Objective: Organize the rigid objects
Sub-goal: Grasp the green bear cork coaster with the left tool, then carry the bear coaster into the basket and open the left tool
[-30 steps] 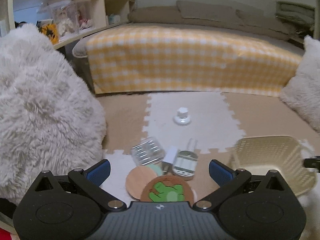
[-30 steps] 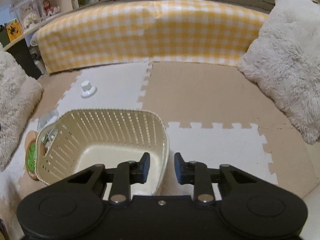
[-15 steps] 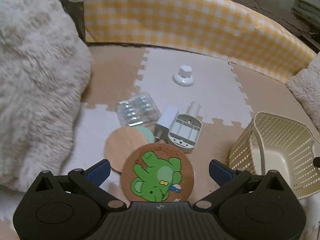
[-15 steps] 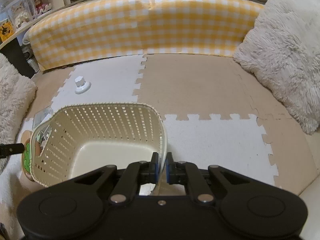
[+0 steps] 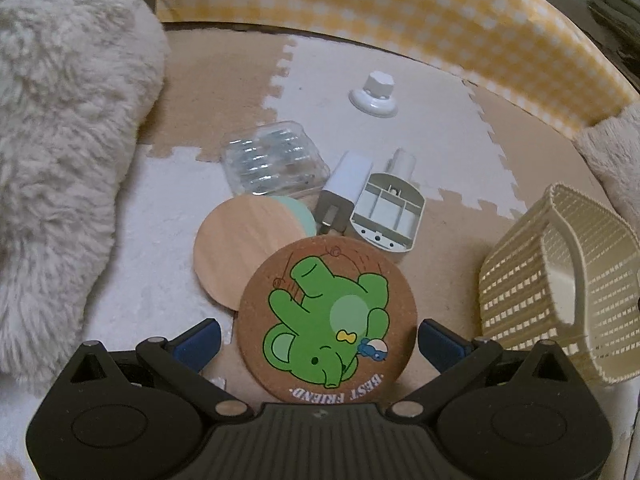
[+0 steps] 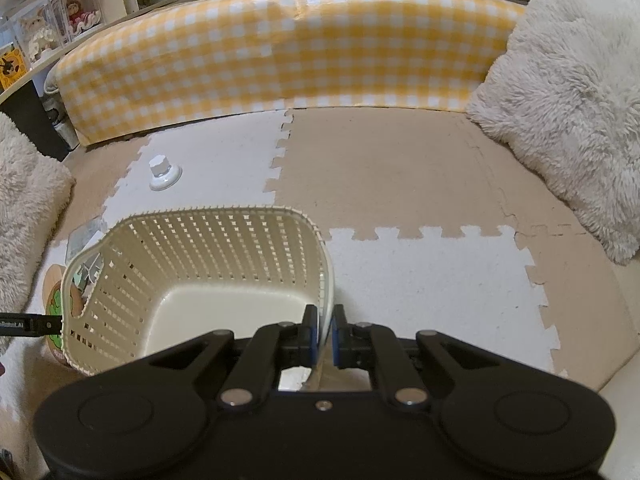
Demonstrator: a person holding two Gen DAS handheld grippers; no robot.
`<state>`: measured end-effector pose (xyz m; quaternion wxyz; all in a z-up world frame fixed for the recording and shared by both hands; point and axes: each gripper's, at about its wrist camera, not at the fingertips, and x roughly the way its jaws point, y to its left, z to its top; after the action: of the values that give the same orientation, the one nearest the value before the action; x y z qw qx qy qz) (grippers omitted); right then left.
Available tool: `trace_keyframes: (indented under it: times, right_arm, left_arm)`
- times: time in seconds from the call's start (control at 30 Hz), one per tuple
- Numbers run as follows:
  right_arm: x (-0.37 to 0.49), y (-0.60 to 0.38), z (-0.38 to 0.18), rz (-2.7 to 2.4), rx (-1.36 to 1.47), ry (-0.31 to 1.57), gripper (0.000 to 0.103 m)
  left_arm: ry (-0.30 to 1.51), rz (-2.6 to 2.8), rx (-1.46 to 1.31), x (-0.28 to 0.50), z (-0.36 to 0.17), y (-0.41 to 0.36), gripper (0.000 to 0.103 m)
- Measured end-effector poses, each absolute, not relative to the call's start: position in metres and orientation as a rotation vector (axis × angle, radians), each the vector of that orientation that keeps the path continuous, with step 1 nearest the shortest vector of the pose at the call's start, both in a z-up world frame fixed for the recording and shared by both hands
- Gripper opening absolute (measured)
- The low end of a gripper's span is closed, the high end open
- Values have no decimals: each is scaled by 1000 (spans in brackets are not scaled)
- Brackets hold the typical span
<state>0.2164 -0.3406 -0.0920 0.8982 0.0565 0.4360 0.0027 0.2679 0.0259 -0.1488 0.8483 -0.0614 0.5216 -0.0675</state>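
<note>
My left gripper (image 5: 320, 340) is wide open just above a round cork coaster (image 5: 326, 314) with a green bear, which lies between its fingers on the foam mat. Beyond it lie a plain wooden coaster (image 5: 240, 244), a clear plastic box (image 5: 272, 162), a white charger (image 5: 344, 188), a grey plastic housing (image 5: 386, 216) and a white knob (image 5: 374, 94). My right gripper (image 6: 325, 334) is shut on the near rim of the cream lattice basket (image 6: 200, 264), which is empty. The basket also shows in the left wrist view (image 5: 560, 280).
A yellow checked cushion barrier (image 6: 280, 48) runs along the back. Fluffy white pillows lie at the left (image 5: 60, 140) and right (image 6: 568, 92). Shelves with boxed dolls (image 6: 52, 28) stand at the far left. Beige and white foam mat tiles (image 6: 400, 184) cover the floor.
My left gripper has dropped down and forward over the green bear coaster. My right gripper has closed on the basket rim.
</note>
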Motion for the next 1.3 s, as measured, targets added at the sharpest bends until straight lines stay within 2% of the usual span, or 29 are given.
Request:
trace_keyframes:
  times: [0.77,1.03,1.3]
  right_arm:
    - [216,-341,-92,5,118,900,7]
    - [217,-343,-92,9,128,902,7]
    - [217,-343,-92,8,136,905,7]
  left_arm:
    - [1186,-115,-110,272,-155,18,98]
    - [1142,-96,-132,255,-120,18,98]
    - [1004,-211,-130,229,-67,-6,98]
